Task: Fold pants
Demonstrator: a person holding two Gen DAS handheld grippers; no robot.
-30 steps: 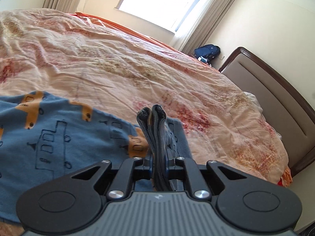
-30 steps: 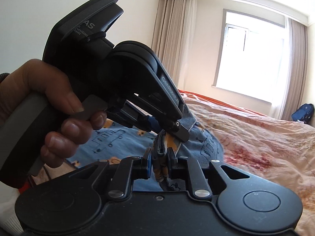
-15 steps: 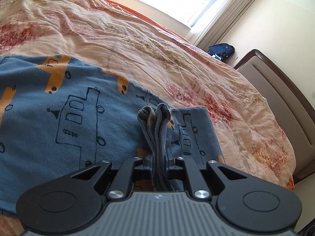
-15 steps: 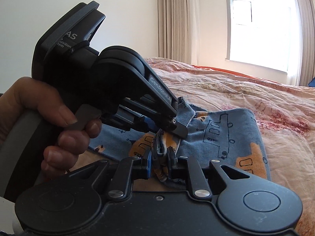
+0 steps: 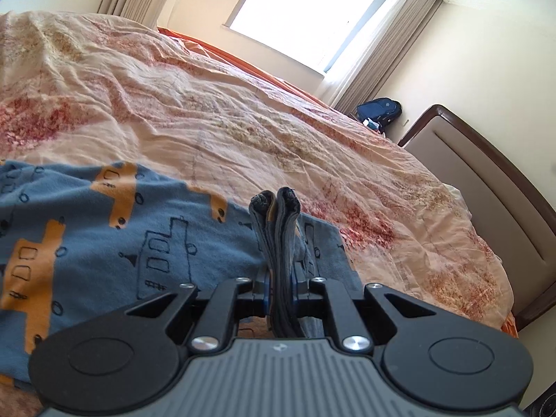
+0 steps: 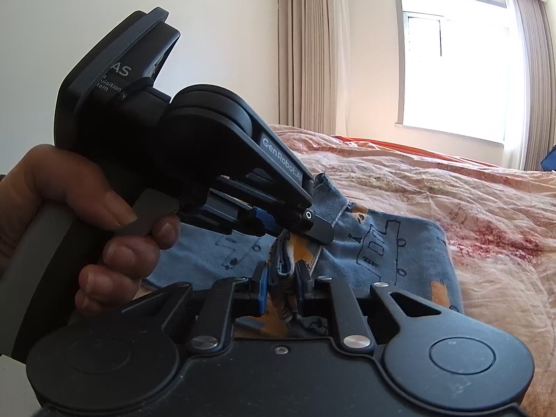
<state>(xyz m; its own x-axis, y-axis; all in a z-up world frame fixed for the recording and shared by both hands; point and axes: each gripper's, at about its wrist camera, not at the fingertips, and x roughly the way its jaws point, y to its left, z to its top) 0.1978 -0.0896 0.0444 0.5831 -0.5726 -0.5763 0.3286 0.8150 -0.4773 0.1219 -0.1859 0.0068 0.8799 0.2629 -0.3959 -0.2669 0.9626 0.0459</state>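
Note:
The pants (image 5: 104, 243) are blue with orange and black drawn vehicles and lie spread on the bed. My left gripper (image 5: 278, 278) is shut on a bunched edge of the pants, which sticks up between the fingers. In the right wrist view my right gripper (image 6: 281, 278) is shut on another fold of the pants (image 6: 389, 250). The left gripper (image 6: 305, 222), held by a hand, sits just above and in front of the right one, with fabric clamped at its tip.
The bed is covered with a wrinkled peach and red floral quilt (image 5: 243, 121). A brown headboard (image 5: 486, 191) stands at the right. A blue bag (image 5: 378, 111) lies by the curtains under the window (image 5: 312, 10).
Both grippers keep hold of the pants. The left view has tilted back up, showing more window and wall. In the right view the pants have spread a little further across the quilt.

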